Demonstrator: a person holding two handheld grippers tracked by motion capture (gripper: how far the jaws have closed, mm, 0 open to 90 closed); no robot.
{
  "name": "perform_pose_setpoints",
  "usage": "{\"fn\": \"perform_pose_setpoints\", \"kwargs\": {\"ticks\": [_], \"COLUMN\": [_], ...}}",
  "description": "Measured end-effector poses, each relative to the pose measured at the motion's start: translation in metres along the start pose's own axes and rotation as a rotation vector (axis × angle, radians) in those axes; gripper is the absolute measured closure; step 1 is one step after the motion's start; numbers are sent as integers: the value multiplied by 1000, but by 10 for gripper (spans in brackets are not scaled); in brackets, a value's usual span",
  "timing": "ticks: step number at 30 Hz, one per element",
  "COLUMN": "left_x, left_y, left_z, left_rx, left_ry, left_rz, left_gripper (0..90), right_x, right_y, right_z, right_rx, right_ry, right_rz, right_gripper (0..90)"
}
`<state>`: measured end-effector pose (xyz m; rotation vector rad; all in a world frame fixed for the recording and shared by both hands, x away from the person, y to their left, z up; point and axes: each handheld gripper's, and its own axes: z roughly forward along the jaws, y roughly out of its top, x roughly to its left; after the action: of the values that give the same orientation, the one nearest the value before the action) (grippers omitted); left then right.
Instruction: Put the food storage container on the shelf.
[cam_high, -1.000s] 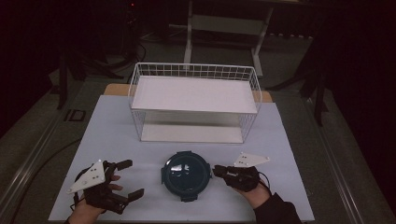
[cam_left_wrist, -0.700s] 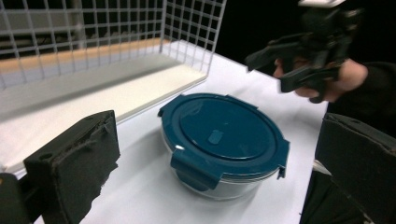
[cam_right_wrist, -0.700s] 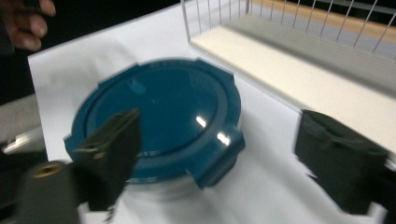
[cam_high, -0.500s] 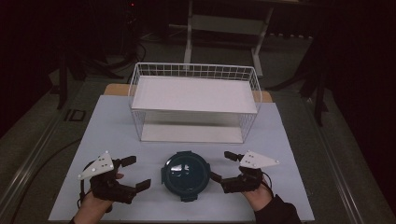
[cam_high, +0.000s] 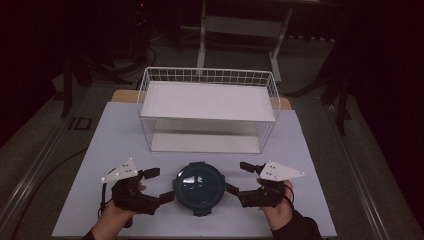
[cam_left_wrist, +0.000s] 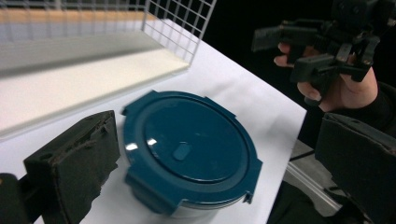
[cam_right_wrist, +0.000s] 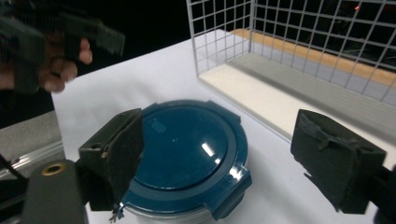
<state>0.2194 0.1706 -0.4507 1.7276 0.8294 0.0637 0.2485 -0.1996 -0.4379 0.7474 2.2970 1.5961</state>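
A round container with a dark teal clip-on lid (cam_high: 198, 186) sits on the white table near its front edge. My left gripper (cam_high: 160, 184) is open just to its left, jaws pointing at it without touching. On the other side, my right gripper (cam_high: 239, 178) is also open, its lower jaw close to the lid's rim. In the left gripper view the container (cam_left_wrist: 189, 149) lies between and beyond the jaws of the left gripper (cam_left_wrist: 219, 140). In the right gripper view the lid (cam_right_wrist: 187, 149) lies between the jaws of the right gripper (cam_right_wrist: 224, 149), near the left one.
A white wire basket (cam_high: 209, 71) with a white floor stands behind the container, mid-table. The white tabletop (cam_high: 115, 135) has bare room at left and right. The other hand and its gripper (cam_left_wrist: 322, 46) show across the container; the floor beyond is dark.
The left gripper has come right and turned toward the container. The right gripper has shifted slightly, and its jaws now flank the lid's right side.
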Motion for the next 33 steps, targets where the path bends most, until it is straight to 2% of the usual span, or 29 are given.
{"fn": "perform_pose_setpoints", "kwargs": {"ticks": [3, 6, 9, 12, 14, 17, 19, 20, 21, 23, 25, 26, 29, 33], "left_x": [3, 7, 14, 25, 34, 46, 51, 53, 53, 55, 58, 59, 64, 69], "left_y": [0, 0, -1, -4, -7, -14, -18, -20, -21, -21, -22, -23, -27, -33], "left_z": [10, 18, 24, 29, 32, 38, 42, 45, 46, 47, 46, 45, 43, 45], "left_rx": [40, 80, 114, 121, 153, 202, 242, 255, 259, 269, 273, 274, 282, 301], "left_ry": [-5, 33, 58, 64, 79, 84, 50, 48, 33, 32, 26, 16, -16, -45], "left_rz": [-28, -53, -108, -202, -272, -411, -463, -489, -499, -527, -563, -579, -632, -682], "left_gripper": [1, 0, 0, 1, 11, 11, 11, 11, 16, 67, 165, 173, 305, 388], "right_x": [0, 2, 4, 6, 7, 6, 6, 6, 5, 4, 3, 3, 1, -2], "right_y": [2, 4, 4, 3, 1, -1, -2, -2, -2, -2, -3, -4, -5, -7], "right_z": [-2, -4, -3, -2, 0, 1, 1, 1, 1, 1, 2, 2, 3, 3], "right_rx": [-3, 1, 3, 10, 17, 31, 32, 33, 35, 39, 44, 45, 58, 68], "right_ry": [4, 19, 23, 20, 20, 18, 22, 23, 22, 30, 32, 32, 30, 24], "right_rz": [4, -1, -20, -20, -11, -5, -1, 1, 5, 15, 26, 29, 44, 57], "right_gripper": [136, 130, 125, 123, 114, 111, 111, 111, 111, 111, 111, 111, 110, 110]}}
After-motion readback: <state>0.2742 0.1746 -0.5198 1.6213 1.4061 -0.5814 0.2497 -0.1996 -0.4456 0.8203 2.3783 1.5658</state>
